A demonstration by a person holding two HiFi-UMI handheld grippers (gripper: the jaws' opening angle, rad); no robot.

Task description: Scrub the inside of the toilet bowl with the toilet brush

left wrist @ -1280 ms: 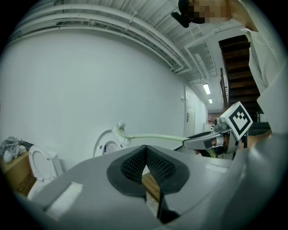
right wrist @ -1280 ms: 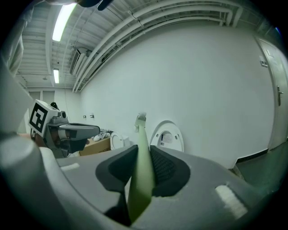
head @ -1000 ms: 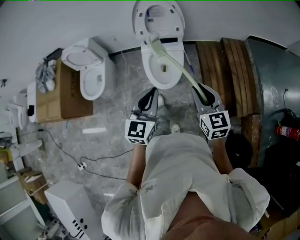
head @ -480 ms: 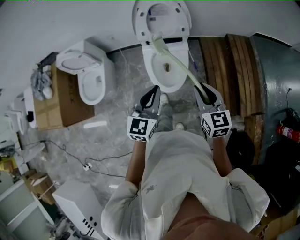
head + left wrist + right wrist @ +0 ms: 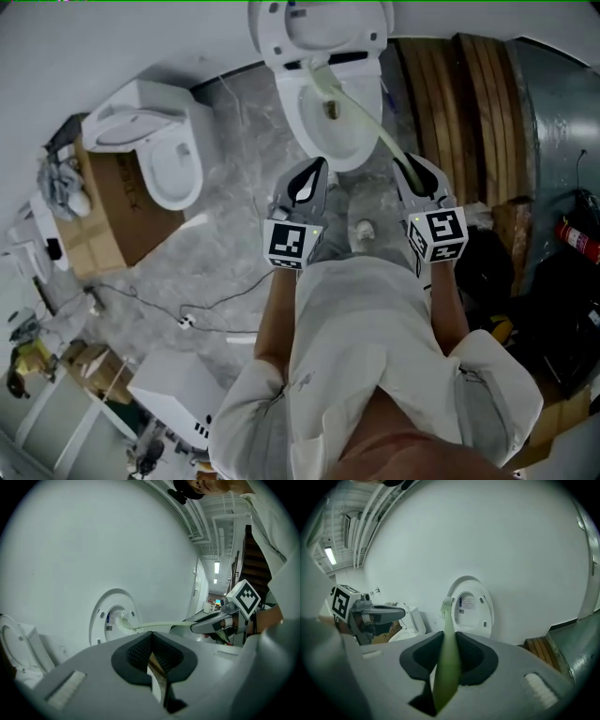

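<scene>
Here, right gripper (image 5: 449,648) clamps pale-green toilet brush (image 5: 448,623) (bristles seemingly white).

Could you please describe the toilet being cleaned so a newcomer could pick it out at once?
Follow the white wall to the stack of brown wooden planks; the white ceramic toilet with its lid raised stands right beside them. Unlike the other white toilet next to the brown cardboard box, it has a pale green long-handled toilet brush reaching across its bowl.

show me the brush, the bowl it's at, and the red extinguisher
brush (image 5: 361,120): head view, middle of the handle
bowl (image 5: 330,166): head view, front rim
extinguisher (image 5: 574,240): head view, red body
</scene>
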